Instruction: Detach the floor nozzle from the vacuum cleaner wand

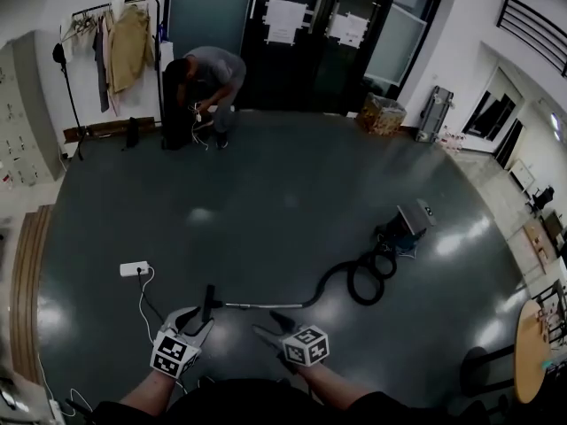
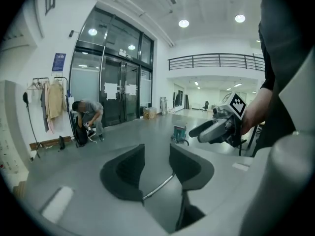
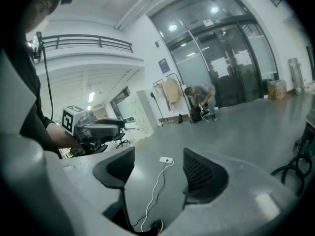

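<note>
The vacuum cleaner (image 1: 412, 220) lies on the dark floor, its black hose (image 1: 365, 277) coiled beside it. A thin metal wand (image 1: 266, 305) runs left from the hose to the dark floor nozzle (image 1: 209, 299). My left gripper (image 1: 195, 315) hangs above the nozzle end, jaws open and empty. The right gripper (image 1: 267, 328) hovers over the wand, also open and empty. In the left gripper view the wand (image 2: 160, 185) shows far below between the open jaws of the left gripper (image 2: 156, 163), and the right gripper (image 2: 216, 129) is held alongside. The right gripper (image 3: 157, 168) looks over bare floor.
A white power strip (image 1: 135, 269) with its cable (image 1: 143, 304) lies left of the nozzle, and the power strip (image 3: 166, 160) also shows between the right jaws. A person (image 1: 211, 82) crouches by the glass doors. A coat rack (image 1: 124, 38), a cardboard box (image 1: 382, 113) and a round table (image 1: 530, 352) stand around the edges.
</note>
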Demonstrator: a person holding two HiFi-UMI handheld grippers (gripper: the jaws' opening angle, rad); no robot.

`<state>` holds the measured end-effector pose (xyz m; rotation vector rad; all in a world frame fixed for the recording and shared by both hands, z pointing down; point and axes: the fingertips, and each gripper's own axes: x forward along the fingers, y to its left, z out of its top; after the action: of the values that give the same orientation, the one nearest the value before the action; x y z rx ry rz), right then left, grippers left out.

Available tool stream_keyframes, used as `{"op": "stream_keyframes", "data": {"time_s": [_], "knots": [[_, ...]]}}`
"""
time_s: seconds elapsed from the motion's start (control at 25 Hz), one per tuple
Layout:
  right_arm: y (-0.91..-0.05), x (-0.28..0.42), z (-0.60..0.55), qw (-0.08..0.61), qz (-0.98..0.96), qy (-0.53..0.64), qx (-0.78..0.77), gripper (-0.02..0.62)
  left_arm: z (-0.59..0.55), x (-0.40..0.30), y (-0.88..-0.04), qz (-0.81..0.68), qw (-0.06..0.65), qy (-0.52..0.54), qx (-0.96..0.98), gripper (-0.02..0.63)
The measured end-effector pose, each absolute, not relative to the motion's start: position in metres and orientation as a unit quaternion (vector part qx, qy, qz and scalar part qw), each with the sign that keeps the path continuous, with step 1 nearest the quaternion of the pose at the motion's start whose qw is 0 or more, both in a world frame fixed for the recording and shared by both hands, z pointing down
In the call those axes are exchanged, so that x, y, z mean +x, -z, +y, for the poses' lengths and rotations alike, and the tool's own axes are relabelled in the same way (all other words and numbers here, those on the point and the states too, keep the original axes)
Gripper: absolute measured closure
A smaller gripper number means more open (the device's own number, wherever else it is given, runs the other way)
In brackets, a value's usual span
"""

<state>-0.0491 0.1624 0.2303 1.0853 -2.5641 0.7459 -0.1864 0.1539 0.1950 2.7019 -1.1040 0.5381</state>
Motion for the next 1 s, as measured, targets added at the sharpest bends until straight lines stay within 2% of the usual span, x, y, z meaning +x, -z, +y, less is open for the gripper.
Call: {"op": "stream_keyframes", "data": {"time_s": [0.28, 0.8, 0.92, 1.0], "knots": [[-0.159, -0.055, 0.168, 0.078, -0.926, -0.186, 0.321, 0.291, 0.178, -0.125, -0.144, -0.362, 0.059, -0.135, 0.921, 0.440], [-0.068, -0.023, 0.207, -0.010, -0.939, -0.105, 0.328, 0.296, 0.210, -0.069, -0.061, -0.322, 0.015, -0.079, 0.943, 0.443], [-0.067, -0.020, 0.214, -0.012, -0.936, -0.094, 0.339, 0.326, 0.215, -0.062, -0.060, -0.307, 0.017, -0.072, 0.949, 0.454], [-0.066, -0.018, 0.219, -0.012, -0.934, -0.091, 0.346, 0.389, 0.219, -0.058, -0.059, -0.299, 0.016, -0.070, 0.951, 0.474]]}}
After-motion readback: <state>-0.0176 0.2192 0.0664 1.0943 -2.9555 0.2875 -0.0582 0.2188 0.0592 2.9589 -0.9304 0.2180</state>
